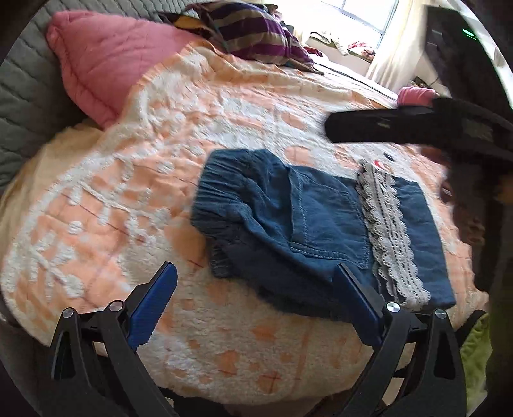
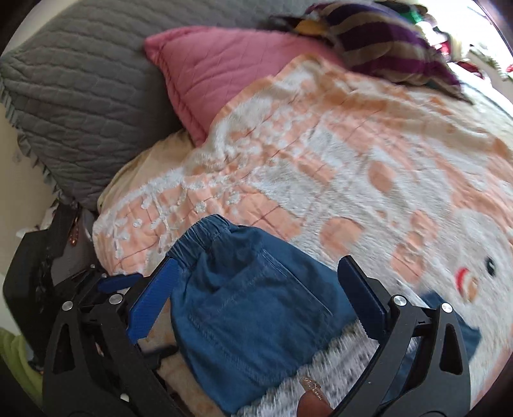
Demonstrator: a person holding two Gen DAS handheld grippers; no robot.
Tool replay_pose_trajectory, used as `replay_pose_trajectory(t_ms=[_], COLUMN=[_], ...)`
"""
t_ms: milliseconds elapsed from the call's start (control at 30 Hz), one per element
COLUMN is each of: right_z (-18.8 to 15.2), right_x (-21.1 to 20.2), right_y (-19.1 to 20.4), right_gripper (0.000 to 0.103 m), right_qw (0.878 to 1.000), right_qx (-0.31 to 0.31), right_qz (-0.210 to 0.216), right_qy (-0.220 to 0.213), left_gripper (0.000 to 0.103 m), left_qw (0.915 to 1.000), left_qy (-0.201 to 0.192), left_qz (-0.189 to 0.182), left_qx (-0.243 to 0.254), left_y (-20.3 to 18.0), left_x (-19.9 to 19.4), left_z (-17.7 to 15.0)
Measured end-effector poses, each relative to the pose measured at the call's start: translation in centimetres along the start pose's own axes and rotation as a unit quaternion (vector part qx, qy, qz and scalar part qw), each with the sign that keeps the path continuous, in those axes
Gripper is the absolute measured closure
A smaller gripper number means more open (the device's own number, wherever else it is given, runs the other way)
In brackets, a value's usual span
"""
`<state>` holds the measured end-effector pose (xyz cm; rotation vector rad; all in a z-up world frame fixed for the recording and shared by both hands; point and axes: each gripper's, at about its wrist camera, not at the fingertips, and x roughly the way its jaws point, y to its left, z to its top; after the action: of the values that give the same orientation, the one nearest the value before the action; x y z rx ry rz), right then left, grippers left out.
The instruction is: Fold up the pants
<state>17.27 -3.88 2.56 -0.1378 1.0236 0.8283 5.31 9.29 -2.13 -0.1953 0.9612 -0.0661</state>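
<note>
No brand, label or writing can be read on anything here. In the left wrist view the left gripper (image 1: pixel 255 304) stands wide open with nothing between its blue pads, held above the blanket (image 1: pixel 154 166). The pants (image 1: pixel 288 224) — blue denim, folded into a compact bundle with the gathered waistband to the left and a back pocket facing up — lie just ahead of it and to the right; its right finger overlaps their near edge in the picture, though whether it touches the cloth cannot be told. A strip of grey lace trim (image 1: pixel 389 231) runs across the right part of the bundle. Further right, the right gripper (image 1: pixel 378 125) shows as a dark blurred bar above the bed, beyond the pants.

In the right wrist view the right gripper (image 2: pixel 256 298) is also spread wide and holds nothing; the pants (image 2: pixel 250 314) lie below, between its fingers.

The bed is covered by a fluffy peach-and-white blanket with a snowman face. At its far left lie a grey quilted pillow (image 2: pixel 80 106) and a pink pillow (image 1: pixel 109 64), then a purple striped pillow (image 1: pixel 253 35) — and a bright window (image 1: pixel 359 19) with pale curtains at far right.
</note>
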Motion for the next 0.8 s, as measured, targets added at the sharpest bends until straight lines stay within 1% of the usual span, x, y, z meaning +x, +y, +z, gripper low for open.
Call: replay_pose_trajectory(t_ms=[100, 167, 200, 267, 300, 333, 433, 567, 633, 667, 700, 733, 800], right_z=[1.1, 1.6, 1.8, 2.1, 2.2, 2.3, 2.7, 3.1, 3.2, 3.1, 3.1, 3.0, 2.7], right_x=[2.3, 3.6, 4.1, 5.2, 5.7, 6.3, 7.5, 9.2, 10.2, 10.6, 10.9, 11.4, 12.2], right_y=[-0.2, 0.0, 0.2, 0.7, 0.9, 1.2, 1.9, 2.6, 2.8, 3.0, 3.1, 3.2, 3.4], right_gripper=[0.009, 0.009, 0.009, 0.009, 0.009, 0.009, 0.009, 0.01, 0.014, 0.019, 0.027, 0.033, 0.055], right_qw=[1.0, 0.999, 0.999, 0.998, 0.997, 0.997, 0.995, 0.994, 0.992, 0.992, 0.991, 0.99, 0.989], right_qx=[0.002, -0.002, -0.007, -0.019, -0.022, -0.027, -0.039, -0.045, -0.043, -0.045, -0.047, -0.052, -0.06], right_qz=[0.01, 0.017, 0.02, 0.02, 0.021, 0.024, 0.028, 0.027, 0.033, 0.035, 0.035, 0.037, 0.035], right_qy=[0.028, 0.041, 0.047, 0.06, 0.065, 0.071, 0.085, 0.101, 0.11, 0.114, 0.118, 0.124, 0.134], left_gripper=[0.008, 0.028, 0.043, 0.043, 0.051, 0.056, 0.056, 0.056, 0.056, 0.056, 0.056, 0.056, 0.055], left_qw=[0.9996, 0.9988, 0.998, 0.9979, 0.998, 0.998, 0.998, 0.9984, 0.9984, 0.9983, 0.9983, 0.9983, 0.998], left_qy=[0.009, 0.012, 0.016, 0.019, 0.018, 0.018, 0.016, 0.015, 0.016, 0.016, 0.016, 0.016, 0.015], left_qz=[-0.024, -0.04, -0.052, -0.052, -0.052, -0.052, -0.056, -0.051, -0.051, -0.052, -0.052, -0.053, -0.056], left_qx=[-0.013, -0.025, -0.032, -0.035, -0.033, -0.03, -0.027, -0.02, -0.019, -0.02, -0.019, -0.02, -0.025], left_y=[0.3, 0.5, 0.7, 0.7, 0.7, 0.6, 0.6, 0.2, 0.1, 0.1, 0.1, 0.1, 0.1], left_x=[1.0, 1.4, 1.8, 2.2, 2.2, 2.3, 2.4, 2.5, 2.8, 3.0, 3.0, 3.1, 3.1], left_z=[-0.1, -0.2, -0.2, -0.2, -0.3, -0.3, -0.3, -0.4, -0.2, -0.1, -0.1, -0.1, -0.1])
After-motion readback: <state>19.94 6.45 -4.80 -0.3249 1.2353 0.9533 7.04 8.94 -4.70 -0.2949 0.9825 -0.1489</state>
